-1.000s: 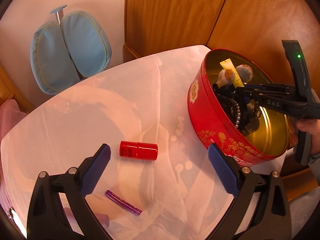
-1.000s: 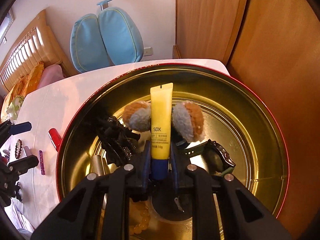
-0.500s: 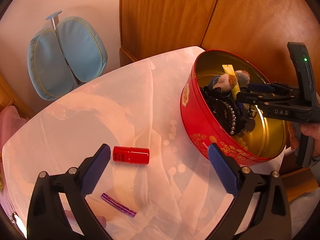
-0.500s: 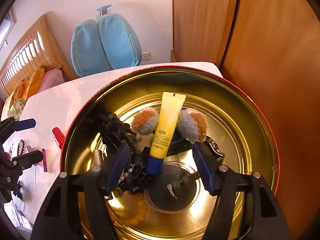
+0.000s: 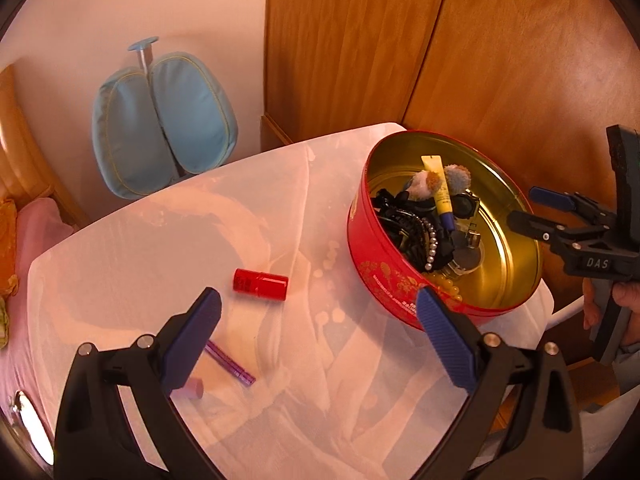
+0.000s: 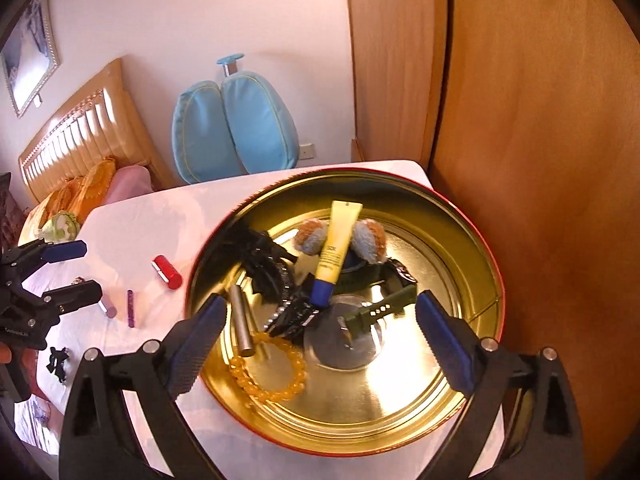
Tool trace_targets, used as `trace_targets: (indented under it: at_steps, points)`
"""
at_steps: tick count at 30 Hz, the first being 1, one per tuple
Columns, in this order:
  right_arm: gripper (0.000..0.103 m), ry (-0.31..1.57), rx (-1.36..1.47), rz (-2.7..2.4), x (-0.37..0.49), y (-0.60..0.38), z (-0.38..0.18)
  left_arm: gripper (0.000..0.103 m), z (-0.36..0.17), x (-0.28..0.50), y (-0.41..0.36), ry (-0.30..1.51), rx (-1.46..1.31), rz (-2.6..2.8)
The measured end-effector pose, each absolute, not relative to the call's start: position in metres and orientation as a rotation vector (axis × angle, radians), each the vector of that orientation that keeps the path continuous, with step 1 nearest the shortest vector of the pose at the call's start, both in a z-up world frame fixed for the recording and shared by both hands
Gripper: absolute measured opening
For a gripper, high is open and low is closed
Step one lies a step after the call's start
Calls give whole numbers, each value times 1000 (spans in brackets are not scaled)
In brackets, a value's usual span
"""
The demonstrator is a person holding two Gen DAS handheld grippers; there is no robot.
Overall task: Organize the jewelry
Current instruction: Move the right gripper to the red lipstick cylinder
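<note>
Right wrist view, nearest first: the right gripper hangs over the red tin, tilted down into it, its jaws having just been opening and now spread wide with nothing between them. Beyond them the yellow tube lies in the tin among the jewelry, long axis running away from the camera, blue cap toward the gripper, flat end toward the tin's far wall. The tin sits at the table's far right corner. Left of it, the left gripper hovers spread over the cloth near a red lipstick lying on its side.
</note>
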State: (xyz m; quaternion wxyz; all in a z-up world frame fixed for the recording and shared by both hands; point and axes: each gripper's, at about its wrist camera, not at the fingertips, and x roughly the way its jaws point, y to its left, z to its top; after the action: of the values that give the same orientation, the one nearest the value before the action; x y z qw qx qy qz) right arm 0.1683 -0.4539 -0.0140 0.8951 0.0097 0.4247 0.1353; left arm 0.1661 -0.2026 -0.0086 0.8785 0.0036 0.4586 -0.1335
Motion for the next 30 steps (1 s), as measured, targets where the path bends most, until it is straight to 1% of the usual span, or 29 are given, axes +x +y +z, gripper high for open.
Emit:
trace_targets:
  at_steps: [6, 13, 17, 21, 25, 30]
  points:
    - [97, 855, -29, 478, 152, -402, -6, 95, -2, 113, -161, 970, -38, -137]
    - [97, 846, -115, 617, 137, -310, -9, 95, -23, 81, -93, 997, -98, -82]
    - [97, 910, -157, 631, 140, -259, -29, 95, -30, 83, -53, 986, -102, -88]
    - [97, 961, -188, 584, 153, -226, -53, 95, -49, 103, -25, 1031, -107, -117]
    - [97, 1020, -186, 502, 178, -209, -81, 95, -66, 124, -15, 1050, -76, -169]
    - [97, 1039, -166, 385, 213, -202, -109, 95, -86, 148, -11, 1061, -57, -245]
